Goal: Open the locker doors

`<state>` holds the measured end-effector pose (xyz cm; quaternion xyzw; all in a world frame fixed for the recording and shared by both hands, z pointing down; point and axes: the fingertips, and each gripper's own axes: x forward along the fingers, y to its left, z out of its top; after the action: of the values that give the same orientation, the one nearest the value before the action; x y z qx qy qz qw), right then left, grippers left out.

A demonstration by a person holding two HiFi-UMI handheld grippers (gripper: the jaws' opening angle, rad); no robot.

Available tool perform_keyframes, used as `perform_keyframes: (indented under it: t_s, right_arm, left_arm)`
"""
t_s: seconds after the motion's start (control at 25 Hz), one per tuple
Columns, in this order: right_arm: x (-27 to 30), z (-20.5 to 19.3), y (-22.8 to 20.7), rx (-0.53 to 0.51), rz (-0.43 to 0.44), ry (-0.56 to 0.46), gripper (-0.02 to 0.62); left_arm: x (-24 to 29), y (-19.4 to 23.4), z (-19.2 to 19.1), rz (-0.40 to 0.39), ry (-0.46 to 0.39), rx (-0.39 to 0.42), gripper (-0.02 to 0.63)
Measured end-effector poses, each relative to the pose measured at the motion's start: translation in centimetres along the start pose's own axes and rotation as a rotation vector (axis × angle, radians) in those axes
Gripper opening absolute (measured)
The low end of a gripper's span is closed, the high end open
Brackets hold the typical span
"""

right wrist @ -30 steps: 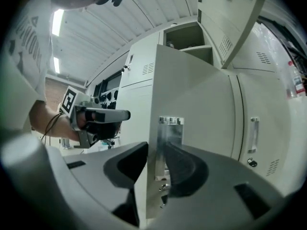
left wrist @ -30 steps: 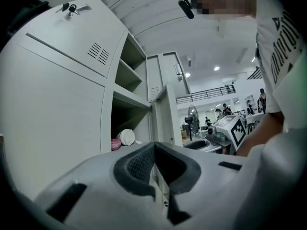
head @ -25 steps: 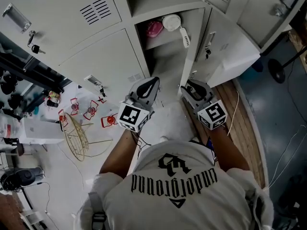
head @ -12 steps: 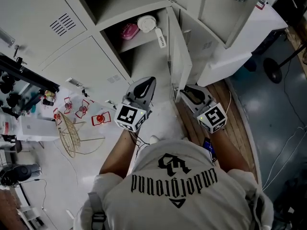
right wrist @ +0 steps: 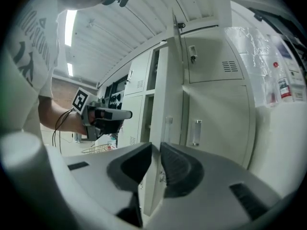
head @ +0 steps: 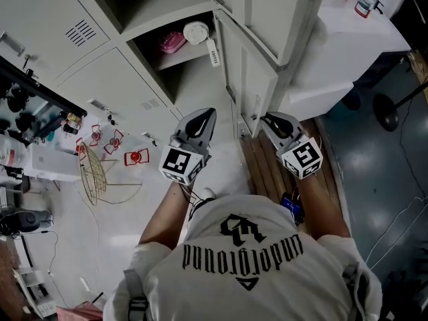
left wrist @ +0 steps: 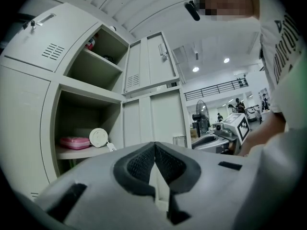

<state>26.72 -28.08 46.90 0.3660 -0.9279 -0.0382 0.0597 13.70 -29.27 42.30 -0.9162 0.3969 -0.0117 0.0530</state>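
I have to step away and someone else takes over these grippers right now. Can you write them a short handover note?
Left gripper: jaws shut, empty, facing the open lockers.
Right gripper: jaws have just been closing and are now a narrow gap apart. The edge of the lower door shows through the gap, with no clamp on it visible.
Done: in the middle column, the upper door and the lower door are swung open.
Left: the vented doors on the left and the right-hand doors look closed.
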Motion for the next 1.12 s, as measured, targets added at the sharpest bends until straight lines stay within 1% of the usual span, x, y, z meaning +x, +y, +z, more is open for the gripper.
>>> perform_keyframes:
  t_s: [0.2,0.44,0.56,0.68,0.72,0.96,1.12]
  right_arm:
    - [-0.8,-0.1,-1.6,-0.010,0.023,0.002,0.066]
    - [-0.9,-0.1,-1.6,-0.014,0.050,-0.009,0.066]
    - [-0.9,-0.1,-1.7,-0.010,0.053,-0.010,0.067]
    - [-1.0,-0.1,-1.8,-0.002,0.037,-0.012,0.072]
    - [-1.1,0.0,-1.9,-0.002,0.028,-0.014,0.083]
    - [-2.5,0.5,-1.2,0.007,-0.002,-0.034,0.201]
    - [-3.3,0.7,0.3,0.003,0.013,-0.054,0.216]
  left_arm:
    - [0.3,-1.5,0.2,0.032,0.002,0.005,0.008]
    - [0.1,-2.2,0.5,0.064,0.008,0.014,0.008]
    - [-0.2,-2.3,0.7,0.076,0.008,0.017,0.008]
    - [-0.6,-2.5,0.7,0.084,0.009,0.021,0.008]
    - [-0.8,-2.5,0.7,0.086,0.010,0.026,0.008]
    - [-2.3,-3.0,0.9,0.107,0.013,0.040,0.008]
    - [-3.7,-2.9,0.3,0.136,0.023,0.035,0.008]
